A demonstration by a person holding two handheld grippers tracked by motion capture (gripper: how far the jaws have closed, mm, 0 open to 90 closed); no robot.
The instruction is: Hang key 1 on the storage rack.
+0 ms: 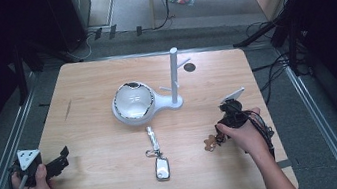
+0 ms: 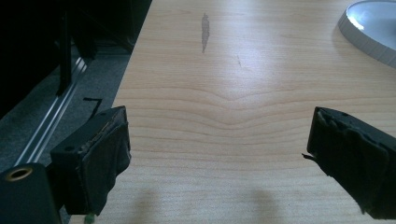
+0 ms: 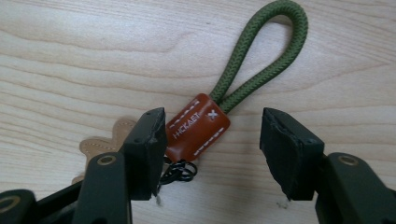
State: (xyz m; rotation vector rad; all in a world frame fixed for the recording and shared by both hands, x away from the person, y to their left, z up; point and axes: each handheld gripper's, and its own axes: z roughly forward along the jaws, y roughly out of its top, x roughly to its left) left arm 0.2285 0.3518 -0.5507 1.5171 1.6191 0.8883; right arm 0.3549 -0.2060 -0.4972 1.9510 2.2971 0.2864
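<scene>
Right tongs (image 3: pixel 212 140) hover low over the surface (image 1: pixel 93 80), jaws partly open around the brown leather tag (image 3: pixel 198 127) of a keychain; the left jaw is just beside or touching the tag, the right jaw stands apart, so no grip. The green cord loop (image 3: pixel 266 51) lies flat beyond the tag, a tan leather charm (image 3: pixel 105 140) beside it. Left tongs (image 2: pixel 217 154) sit wide open and empty near the surface's left edge. White hook stand (image 1: pixel 174 78) and car key (image 1: pixel 161 167) lie mid-surface.
</scene>
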